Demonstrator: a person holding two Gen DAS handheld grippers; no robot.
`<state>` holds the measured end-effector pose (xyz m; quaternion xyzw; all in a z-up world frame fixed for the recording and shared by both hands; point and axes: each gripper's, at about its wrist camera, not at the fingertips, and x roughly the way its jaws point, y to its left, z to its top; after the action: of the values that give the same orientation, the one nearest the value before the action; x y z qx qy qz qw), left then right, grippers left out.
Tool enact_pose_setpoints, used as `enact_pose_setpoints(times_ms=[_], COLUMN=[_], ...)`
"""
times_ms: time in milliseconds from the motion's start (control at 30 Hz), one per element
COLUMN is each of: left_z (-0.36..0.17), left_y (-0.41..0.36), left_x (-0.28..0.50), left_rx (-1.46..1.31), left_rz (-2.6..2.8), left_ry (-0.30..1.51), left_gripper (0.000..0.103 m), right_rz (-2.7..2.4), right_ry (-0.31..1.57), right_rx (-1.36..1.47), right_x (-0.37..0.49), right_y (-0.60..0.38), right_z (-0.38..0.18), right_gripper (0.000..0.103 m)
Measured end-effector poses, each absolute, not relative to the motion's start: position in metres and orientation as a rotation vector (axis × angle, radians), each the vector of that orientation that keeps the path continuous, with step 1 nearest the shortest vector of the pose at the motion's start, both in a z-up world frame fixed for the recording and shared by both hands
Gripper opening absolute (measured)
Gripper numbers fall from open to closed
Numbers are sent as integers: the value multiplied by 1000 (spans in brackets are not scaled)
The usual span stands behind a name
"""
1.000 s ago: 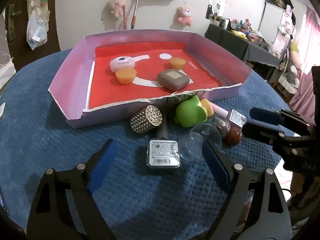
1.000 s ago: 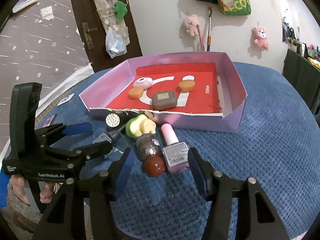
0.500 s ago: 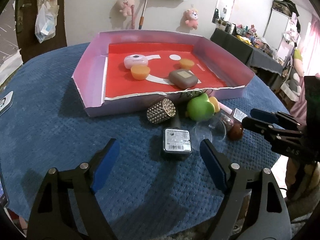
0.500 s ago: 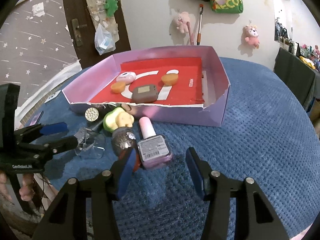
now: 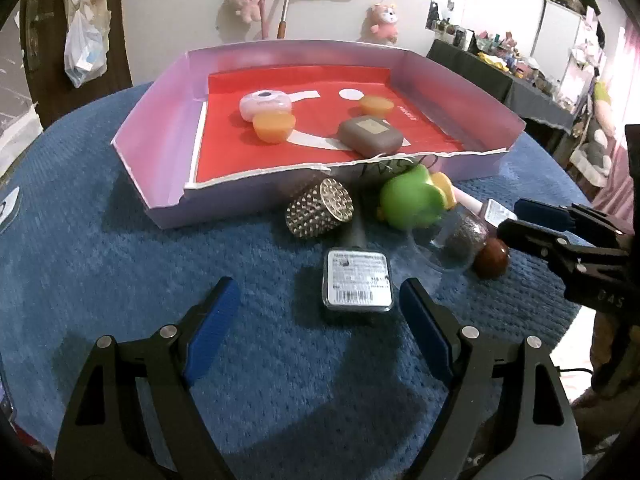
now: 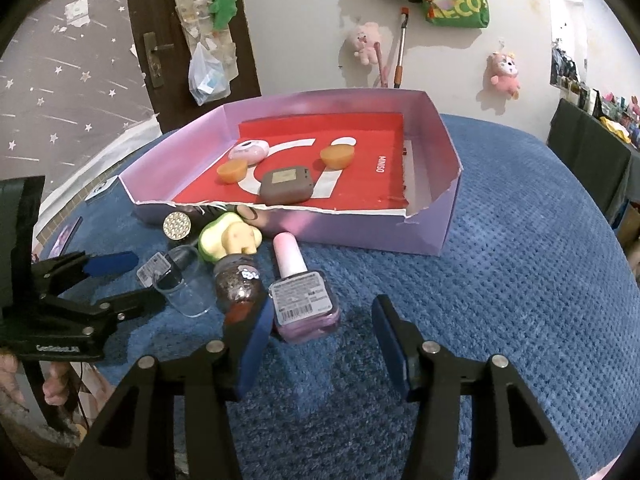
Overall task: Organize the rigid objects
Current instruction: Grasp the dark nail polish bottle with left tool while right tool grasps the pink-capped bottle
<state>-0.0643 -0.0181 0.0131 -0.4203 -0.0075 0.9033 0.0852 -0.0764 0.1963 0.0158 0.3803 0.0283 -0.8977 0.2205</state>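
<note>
- The shallow lilac cardboard tray with a red liner sits on the blue knitted table cover; its near wall is torn low and ragged.
- Inside the tray lie a brown rounded-square case, two orange jelly cups and a pink oval case, with bare red floor toward the tray's right wall.
- Just outside the tray's torn near wall lies a cluster: a studded silver cylinder on its side, a green and yellow avocado toy, a clear plastic cup and a glittery dark bottle with a red cap.
- A pale pink nail-polish bottle lies flat, its long axis running toward the tray, pink cap nearest the tray wall, labelled base toward the right gripper.
- The right gripper's jaws are spread, the bottle's base just ahead of them, nearer the left pad.
- A dark square bottle with a barcode label lies base-first toward the left gripper, whose jaws are spread wide, holding nothing.
- Open cover lies right of the tray.
</note>
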Motion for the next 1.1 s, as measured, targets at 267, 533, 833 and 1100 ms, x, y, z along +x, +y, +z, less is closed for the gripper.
enact_pose_setpoints(times_ms=[267, 533, 833, 1100], left_z=[12, 13, 15, 18], left_y=[-18, -9, -1, -4], left_x=[-70, -74, -73, -65], left_rx=[-1249, -1230, -1201, -1187], left_rz=[2716, 2724, 2718, 2690], left_ry=[-25, 41, 70, 21], left_gripper=[73, 57, 34, 33], right_rz=[-2463, -2466, -2443, -2422], right_ry=[157, 188, 162, 78], right_rx=[1054, 1027, 1021, 1029], right_x=[-85, -88, -86, -85], right_y=[182, 178, 179, 183], right_z=[3, 2, 2, 6], right_gripper=[56, 52, 42, 42])
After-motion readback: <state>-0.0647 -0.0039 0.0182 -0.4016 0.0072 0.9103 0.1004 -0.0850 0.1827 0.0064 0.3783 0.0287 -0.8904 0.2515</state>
